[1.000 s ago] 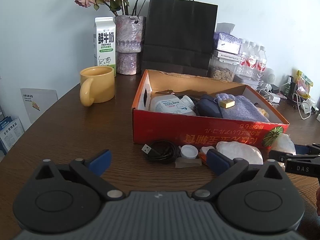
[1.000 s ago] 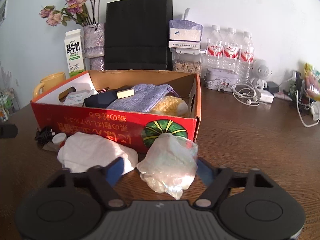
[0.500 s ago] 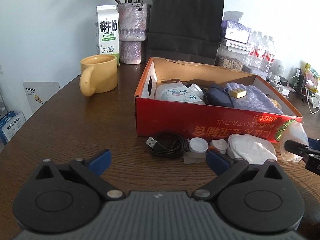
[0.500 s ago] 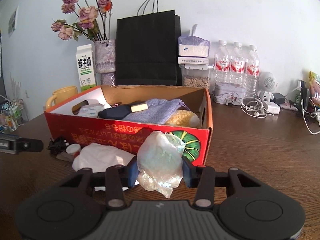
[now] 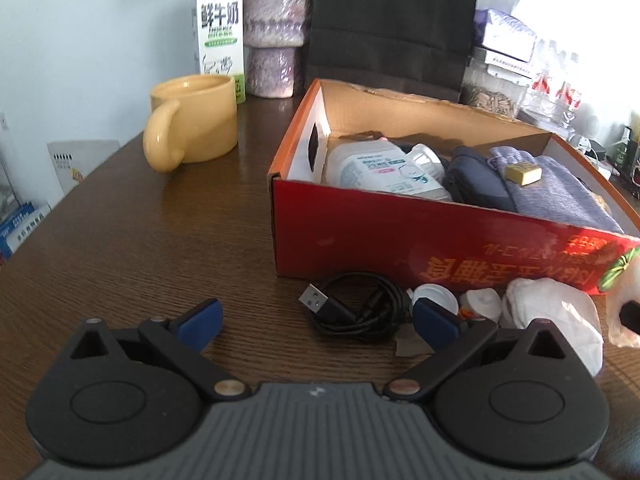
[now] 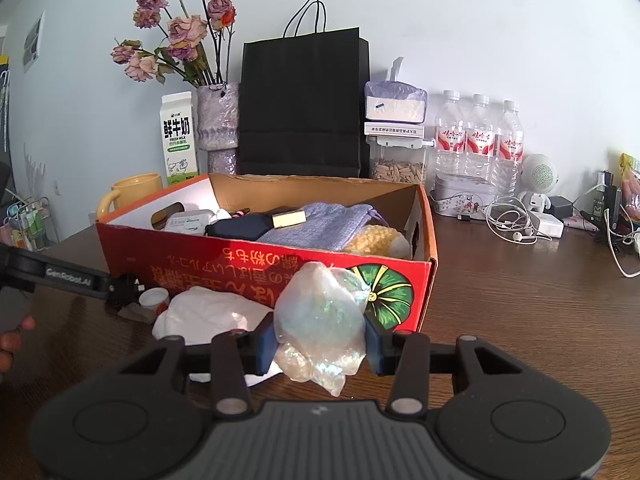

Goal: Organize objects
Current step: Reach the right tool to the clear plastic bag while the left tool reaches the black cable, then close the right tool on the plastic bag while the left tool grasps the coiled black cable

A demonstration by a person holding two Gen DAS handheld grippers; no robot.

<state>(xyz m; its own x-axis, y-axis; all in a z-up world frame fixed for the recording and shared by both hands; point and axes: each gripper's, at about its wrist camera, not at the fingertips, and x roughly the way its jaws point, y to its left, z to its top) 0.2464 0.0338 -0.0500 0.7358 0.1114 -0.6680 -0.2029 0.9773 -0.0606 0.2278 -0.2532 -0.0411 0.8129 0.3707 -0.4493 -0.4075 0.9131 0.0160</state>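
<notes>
Crinkled plastic bag (image 6: 320,320) is sitting clamped in my right tool (image 6: 320,346), lifted before the red box (image 6: 256,264); my left tool (image 5: 316,320), jaws apart, is nearing the cable (image 5: 360,312) lying on the table (image 5: 160,232).

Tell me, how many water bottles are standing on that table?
3, side by side against the wall, right of the seed jar: left, middle, right. More may be hidden behind.

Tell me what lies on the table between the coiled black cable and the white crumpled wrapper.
In the left wrist view, two small white caps lie between the black cable and the white wrapper, in front of the red box.
</notes>
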